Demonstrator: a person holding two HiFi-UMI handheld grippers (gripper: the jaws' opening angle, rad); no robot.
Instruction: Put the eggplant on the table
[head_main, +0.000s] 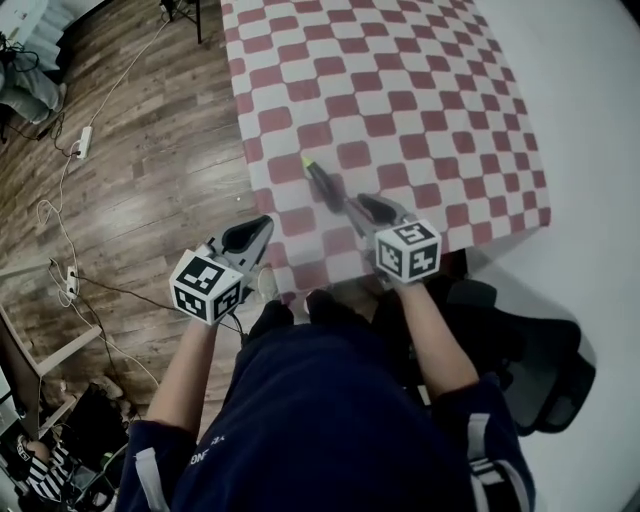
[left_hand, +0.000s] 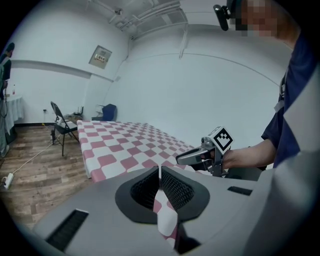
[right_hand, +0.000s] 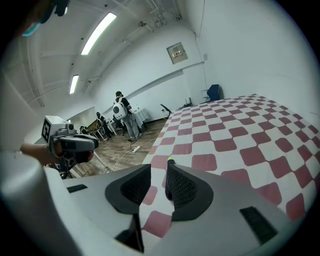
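Eggplant (head_main: 322, 182) loose nr worktop (head_main: 420, 100) edge; right tongs (right_hand: 159, 172), spread/empty, may knock it off; left tongs (left_hand: 160, 170) pressed together.

A tabletop (head_main: 400, 100) covered in red-and-white checks stands on a wood-plank floor (head_main: 150, 160), where a white power strip (head_main: 84, 141) lies off to one side. Pale walls (left_hand: 200, 95) close the room, and a small framed panel (left_hand: 100, 56) hangs high on one of them. A dark folding chair (left_hand: 61, 126) stands near the tabletop's far end, and a black office chair (head_main: 545, 365) stands near its close corner. Long ceiling lights (right_hand: 98, 33) glow overhead.
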